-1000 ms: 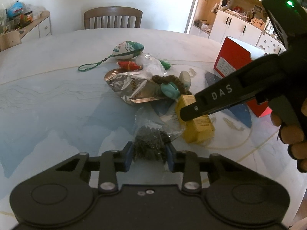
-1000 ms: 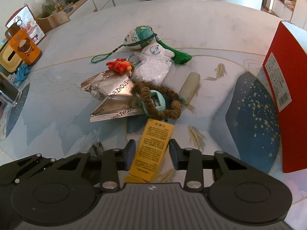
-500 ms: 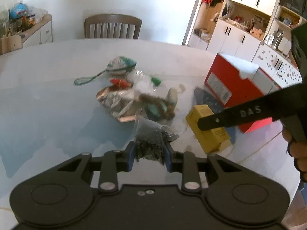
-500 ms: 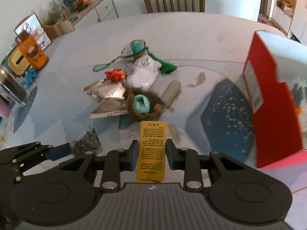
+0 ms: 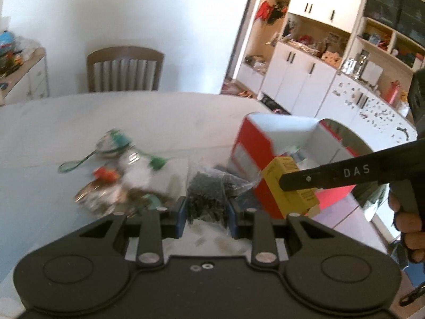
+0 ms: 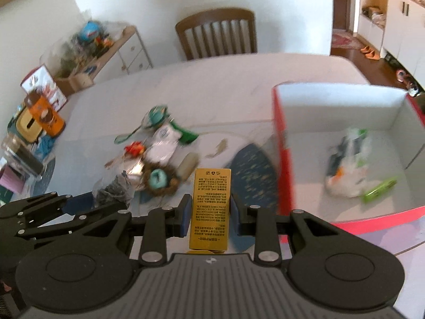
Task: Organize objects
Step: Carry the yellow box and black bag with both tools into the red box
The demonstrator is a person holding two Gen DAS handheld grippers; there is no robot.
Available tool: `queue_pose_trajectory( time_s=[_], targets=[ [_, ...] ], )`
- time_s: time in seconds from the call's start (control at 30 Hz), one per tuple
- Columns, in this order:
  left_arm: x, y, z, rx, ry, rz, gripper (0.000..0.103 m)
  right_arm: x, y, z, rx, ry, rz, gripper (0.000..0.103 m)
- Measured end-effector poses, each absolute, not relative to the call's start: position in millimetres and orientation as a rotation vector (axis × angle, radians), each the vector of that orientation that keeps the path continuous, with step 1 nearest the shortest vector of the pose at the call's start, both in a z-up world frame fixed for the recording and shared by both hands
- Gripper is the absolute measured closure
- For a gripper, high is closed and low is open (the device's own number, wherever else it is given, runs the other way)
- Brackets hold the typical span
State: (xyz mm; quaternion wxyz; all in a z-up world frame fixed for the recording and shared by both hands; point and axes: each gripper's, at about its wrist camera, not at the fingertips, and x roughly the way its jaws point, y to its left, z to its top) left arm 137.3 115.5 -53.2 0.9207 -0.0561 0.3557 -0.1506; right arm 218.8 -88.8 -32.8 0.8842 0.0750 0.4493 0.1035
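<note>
You have one yellow box (image 6: 211,207), one bag of dark bits (image 5: 206,195), one red box (image 6: 285,164), one chair (image 6: 216,34).

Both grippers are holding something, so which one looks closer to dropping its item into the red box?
Right, probably. The right gripper holds the yellow box right beside the red box. The left gripper, clamping the dark bag, sits farther away.

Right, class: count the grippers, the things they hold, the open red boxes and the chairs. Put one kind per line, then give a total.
Grippers: 2, the left gripper and the right gripper
Held things: 2, the bag of dark bits and the yellow box
Open red boxes: 1, the red box
Chairs: 1, the chair
Total: 6
</note>
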Motion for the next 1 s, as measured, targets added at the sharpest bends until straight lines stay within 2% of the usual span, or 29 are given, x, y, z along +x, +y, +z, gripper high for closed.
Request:
queue_pose_trajectory(
  time_s=[0.57,1.0],
  targets=[
    [189.3,-1.7,-20.1,-0.059,0.705,-0.387,0.074,260.3,-238.9,-21.5,0.173,0.896,0.113,0.074],
    [238.9,-81.0,-41.7,-0.059,0.790,-0.402,0.074,311.8,-301.4,-39.6,0.138,0.919,0.114,0.074]
  ],
)
